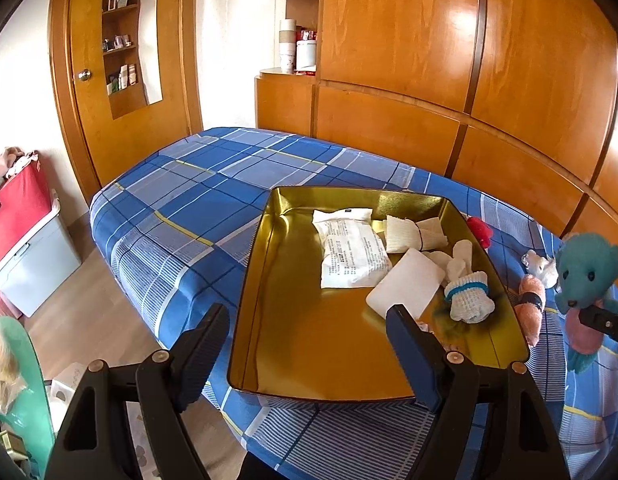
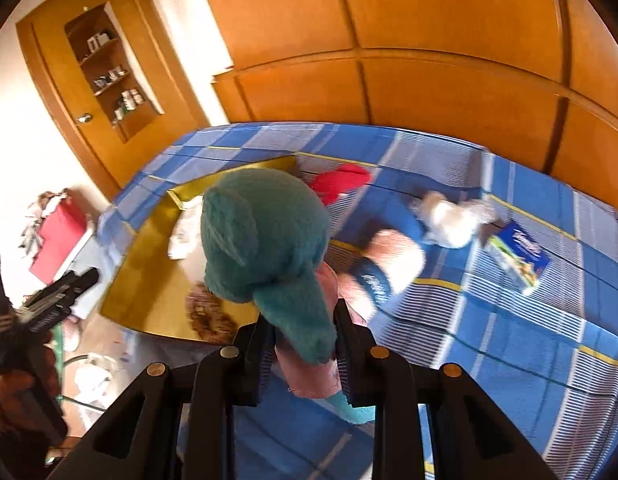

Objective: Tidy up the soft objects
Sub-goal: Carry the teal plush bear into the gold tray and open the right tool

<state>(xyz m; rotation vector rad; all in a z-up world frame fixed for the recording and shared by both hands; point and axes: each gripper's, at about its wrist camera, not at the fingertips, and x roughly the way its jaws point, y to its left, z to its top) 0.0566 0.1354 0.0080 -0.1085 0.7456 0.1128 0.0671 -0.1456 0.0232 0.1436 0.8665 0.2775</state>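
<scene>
Left wrist view: left gripper [image 1: 309, 344] w/ fingers spread wide, nothing btwn them, hovering over near end of gold tray [image 1: 269, 272].
Tray contents: white packet [image 1: 351, 252], folded cloths [image 1: 413, 234], white pad [image 1: 405, 282], knit sock [image 1: 469, 298].
Right gripper [image 2: 305, 356]: pinching teal plush bear [image 2: 265, 236] at its pink body, lifted above blue plaid bedspread [image 2: 509, 320], just right of tray.
Bedspread: red plush [image 2: 343, 182], pink roll w/ dark band [image 2: 383, 268], white plush [image 2: 453, 218], blue pack [image 2: 519, 256].
</scene>
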